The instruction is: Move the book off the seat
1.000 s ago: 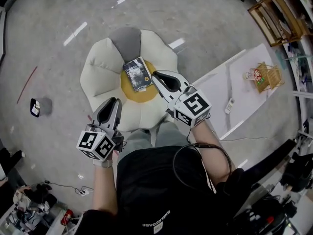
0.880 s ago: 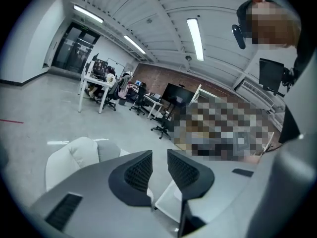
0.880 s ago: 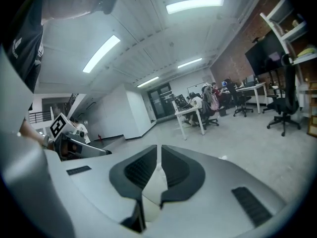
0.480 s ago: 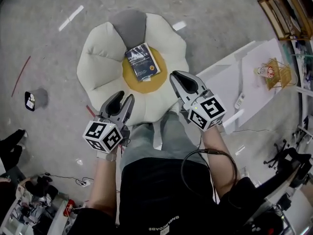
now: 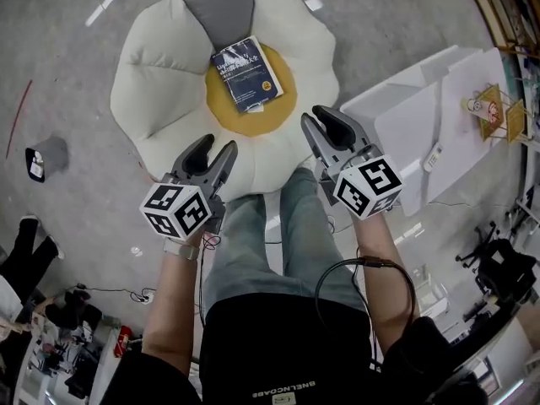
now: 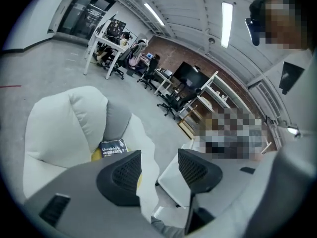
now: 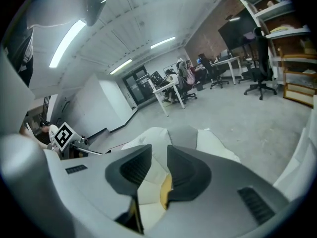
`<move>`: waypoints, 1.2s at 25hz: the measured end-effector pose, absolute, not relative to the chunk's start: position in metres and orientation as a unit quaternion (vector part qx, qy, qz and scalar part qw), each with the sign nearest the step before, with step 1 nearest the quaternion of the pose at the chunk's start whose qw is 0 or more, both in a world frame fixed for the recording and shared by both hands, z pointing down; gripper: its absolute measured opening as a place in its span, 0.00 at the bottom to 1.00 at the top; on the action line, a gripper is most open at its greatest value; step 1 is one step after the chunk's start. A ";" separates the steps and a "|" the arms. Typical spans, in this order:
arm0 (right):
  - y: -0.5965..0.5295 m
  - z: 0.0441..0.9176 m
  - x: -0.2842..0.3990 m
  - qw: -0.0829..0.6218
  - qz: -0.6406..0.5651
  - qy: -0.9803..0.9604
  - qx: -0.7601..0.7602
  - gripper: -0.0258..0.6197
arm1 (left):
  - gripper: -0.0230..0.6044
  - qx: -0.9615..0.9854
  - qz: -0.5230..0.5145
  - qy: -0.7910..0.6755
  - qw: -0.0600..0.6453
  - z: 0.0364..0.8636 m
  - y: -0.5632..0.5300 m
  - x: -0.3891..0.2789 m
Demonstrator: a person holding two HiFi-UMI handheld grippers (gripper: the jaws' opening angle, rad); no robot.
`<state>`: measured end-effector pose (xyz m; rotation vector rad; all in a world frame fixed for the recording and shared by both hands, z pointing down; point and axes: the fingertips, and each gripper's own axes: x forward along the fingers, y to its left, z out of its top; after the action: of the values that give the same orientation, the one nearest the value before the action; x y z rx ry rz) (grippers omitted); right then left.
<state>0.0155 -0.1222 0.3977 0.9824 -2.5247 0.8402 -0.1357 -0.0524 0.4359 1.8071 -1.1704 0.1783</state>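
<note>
1. Dark-covered rectangular book, head view: lies flat and slightly skewed on the round yellow centre of the white flower-shaped cushion seat. Its far edge is near the seat's one grey petal. Nothing touches it.
2. Head view, grippers: left gripper is over the seat's near-left petals, right gripper over the near-right petal edge. Both are short of the book and apart from it. A white table stands just right of the seat on the grey concrete floor.
3. Left gripper view: fingers apart and opening, nothing between them. The gap shows only a white petal edge and the white table beyond. The book shows past the left finger, on the yellow centre below the grey petal.
4. Right gripper view: fingers apart with a narrower gap, opening, nothing clamped. White petals and a strip of the yellow centre show through the gap, with the grey petal beyond the fingertips.
</note>
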 end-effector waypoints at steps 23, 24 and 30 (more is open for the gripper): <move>-0.095 0.548 0.004 0.171 0.361 -0.845 0.356 0.27 | 0.52 0.675 0.114 -0.446 0.576 0.677 -0.056 -0.133; -0.093 0.553 0.004 0.170 0.363 -0.844 0.355 0.27 | 0.53 0.671 0.119 -0.445 0.581 0.688 -0.054 -0.131; -0.085 0.575 0.008 0.160 0.375 -0.838 0.362 0.27 | 0.53 0.656 0.140 -0.452 0.587 0.748 -0.053 -0.126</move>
<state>0.0078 -0.0848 0.5747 1.0345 -2.3952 1.0726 -0.1256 -0.0530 0.7478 1.5298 -1.0531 0.3269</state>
